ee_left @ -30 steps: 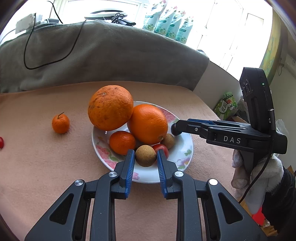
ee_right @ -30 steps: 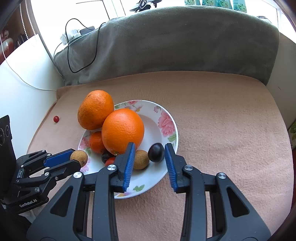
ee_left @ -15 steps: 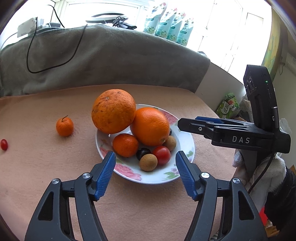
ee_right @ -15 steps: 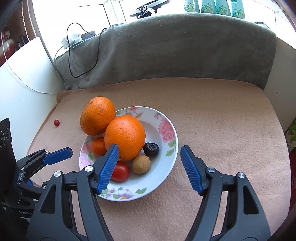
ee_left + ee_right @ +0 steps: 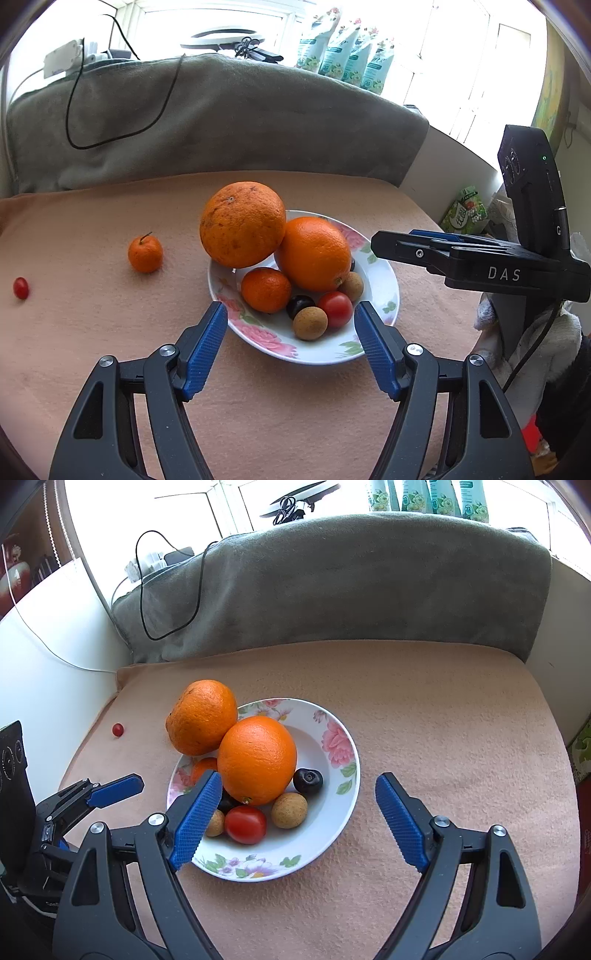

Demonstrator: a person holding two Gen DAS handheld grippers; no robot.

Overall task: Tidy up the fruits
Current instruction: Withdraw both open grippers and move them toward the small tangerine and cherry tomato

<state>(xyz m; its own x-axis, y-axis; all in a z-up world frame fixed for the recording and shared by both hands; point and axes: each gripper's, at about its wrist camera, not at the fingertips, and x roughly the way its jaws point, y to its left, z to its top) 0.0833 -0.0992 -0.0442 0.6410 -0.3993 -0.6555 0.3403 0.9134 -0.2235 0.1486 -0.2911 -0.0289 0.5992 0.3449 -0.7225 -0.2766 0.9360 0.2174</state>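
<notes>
A floral plate (image 5: 384,295) sits at the centre of both views on a peach cloth (image 5: 92,332), holding two big oranges (image 5: 314,253), a mandarin (image 5: 266,290), a cherry tomato (image 5: 335,308), brown longans (image 5: 309,323) and a dark berry (image 5: 307,781). The rougher orange (image 5: 242,223) leans on the plate's left rim. Two fruits lie loose on the cloth at the left of the left wrist view: a small mandarin (image 5: 145,254) near the plate and a tiny red tomato (image 5: 20,288) farther out by the frame's edge. The left gripper (image 5: 290,325) hangs low in its frame with its jaws wide apart and empty, just before the plate's near rim. The right gripper (image 5: 295,801) is also empty; its jaws are opening, straddling the plate's near side without pressing on anything. The step in hand seems to be a release into the plate, with both claws now free. The next move likely calls for the left gripper to swing toward the loose mandarin at frame left, close on it gently, and carry it to a bare spot on the plate.
</notes>
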